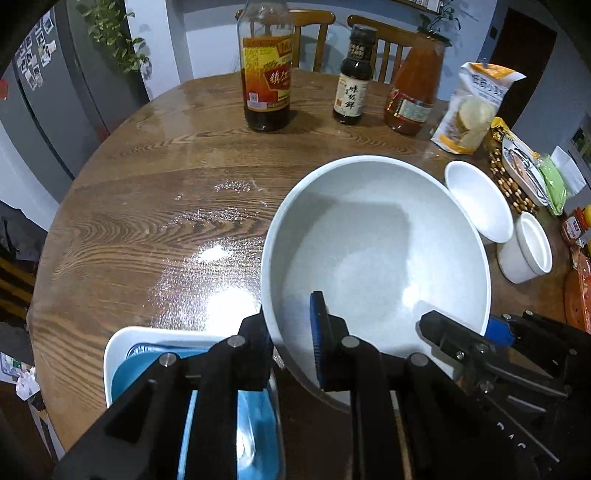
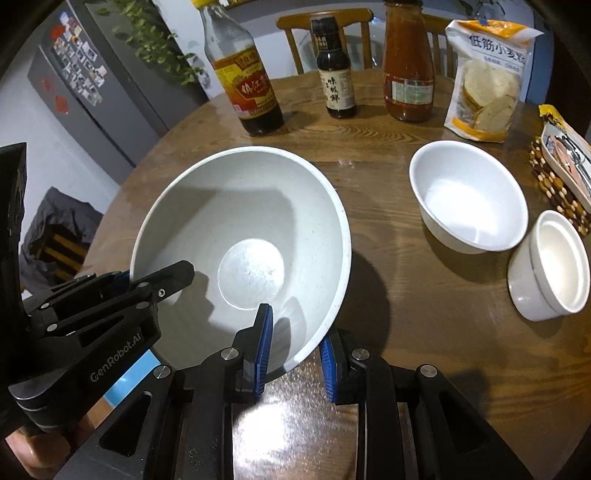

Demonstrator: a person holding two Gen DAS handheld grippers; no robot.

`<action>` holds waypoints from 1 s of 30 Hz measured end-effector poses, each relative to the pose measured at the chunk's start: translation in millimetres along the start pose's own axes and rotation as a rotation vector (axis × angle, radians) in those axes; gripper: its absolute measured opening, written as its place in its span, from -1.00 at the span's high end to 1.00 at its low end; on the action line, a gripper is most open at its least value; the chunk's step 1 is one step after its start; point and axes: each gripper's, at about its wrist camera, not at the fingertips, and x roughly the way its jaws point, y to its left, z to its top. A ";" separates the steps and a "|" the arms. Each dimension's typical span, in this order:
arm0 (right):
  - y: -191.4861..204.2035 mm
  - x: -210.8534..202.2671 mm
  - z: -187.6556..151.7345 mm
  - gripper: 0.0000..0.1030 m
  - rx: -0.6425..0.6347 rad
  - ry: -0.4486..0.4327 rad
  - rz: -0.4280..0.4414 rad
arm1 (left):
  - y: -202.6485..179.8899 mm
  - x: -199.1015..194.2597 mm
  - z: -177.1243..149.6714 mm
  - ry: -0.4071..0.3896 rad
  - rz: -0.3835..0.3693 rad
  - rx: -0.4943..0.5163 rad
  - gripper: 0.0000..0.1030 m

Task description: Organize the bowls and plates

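Observation:
A large speckled white bowl (image 1: 376, 251) (image 2: 243, 229) is held tilted above the round wooden table (image 1: 155, 206). My left gripper (image 1: 291, 328) is shut on its near-left rim, one finger inside and one outside. My right gripper (image 2: 295, 343) is shut on the opposite rim and also shows in the left wrist view (image 1: 458, 332). The left gripper shows in the right wrist view (image 2: 147, 280). Below the left gripper a blue plate (image 1: 258, 413) lies in a white square dish (image 1: 110, 354). A medium white bowl (image 2: 469, 195) and a small white cup-like bowl (image 2: 550, 266) stand to the right.
At the far side stand a vinegar bottle (image 2: 247, 81), a dark sauce bottle (image 2: 336, 70), a red sauce jar (image 2: 406, 70) and a flour bag (image 2: 484, 81). A beaded mat with a dish (image 2: 561, 173) lies at the right edge. Wooden chairs (image 1: 314, 33) and a grey fridge (image 1: 55, 96) stand behind.

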 end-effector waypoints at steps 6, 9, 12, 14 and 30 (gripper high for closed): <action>1.3 11.5 3.4 0.49 0.015 0.024 -0.031 | 5.4 17.2 3.1 0.045 -0.023 -0.013 0.63; 1.4 15.5 2.8 0.43 0.015 0.040 -0.042 | 6.9 22.5 2.6 0.060 -0.027 -0.014 0.64; 0.4 17.4 1.9 0.21 0.015 0.050 -0.053 | 6.5 26.7 2.8 0.069 -0.024 -0.015 0.64; -1.3 16.2 1.6 0.15 0.019 0.043 -0.057 | 7.3 27.8 2.6 0.070 -0.018 -0.017 0.58; -39.6 -31.7 -16.2 -0.20 0.145 -0.048 0.015 | -1.9 -26.8 -12.4 -0.059 0.002 -0.010 -0.27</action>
